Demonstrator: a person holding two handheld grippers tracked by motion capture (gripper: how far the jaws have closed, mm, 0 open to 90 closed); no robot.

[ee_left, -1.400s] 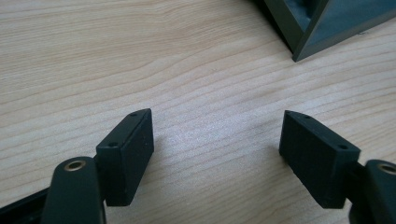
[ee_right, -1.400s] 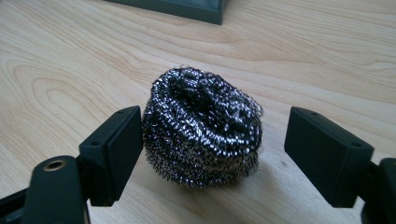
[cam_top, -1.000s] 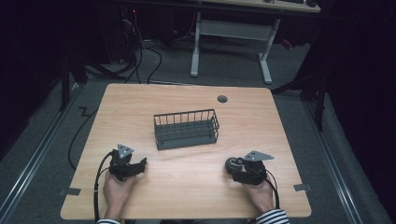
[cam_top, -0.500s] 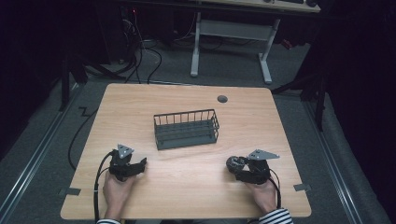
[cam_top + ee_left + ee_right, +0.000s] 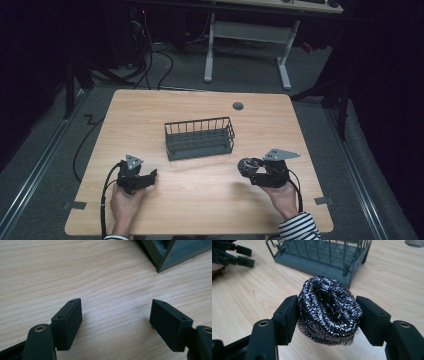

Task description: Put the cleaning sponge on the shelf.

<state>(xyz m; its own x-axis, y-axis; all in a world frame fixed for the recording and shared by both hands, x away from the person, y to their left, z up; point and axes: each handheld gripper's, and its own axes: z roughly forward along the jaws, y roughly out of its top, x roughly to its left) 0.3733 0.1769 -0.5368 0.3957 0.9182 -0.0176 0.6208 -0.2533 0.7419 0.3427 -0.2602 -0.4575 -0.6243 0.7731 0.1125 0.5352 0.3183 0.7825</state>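
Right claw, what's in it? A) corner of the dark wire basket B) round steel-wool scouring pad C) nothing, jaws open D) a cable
B: in the right gripper view the right claw has its jaws closed on both sides of a round steel-wool scouring pad, held apart from the dark wire basket behind it.

Wire basket cut off, top edge.

Dark wire basket mid light wooden table; my right gripper clamps dark steel-wool ball; my left gripper rests near edge.
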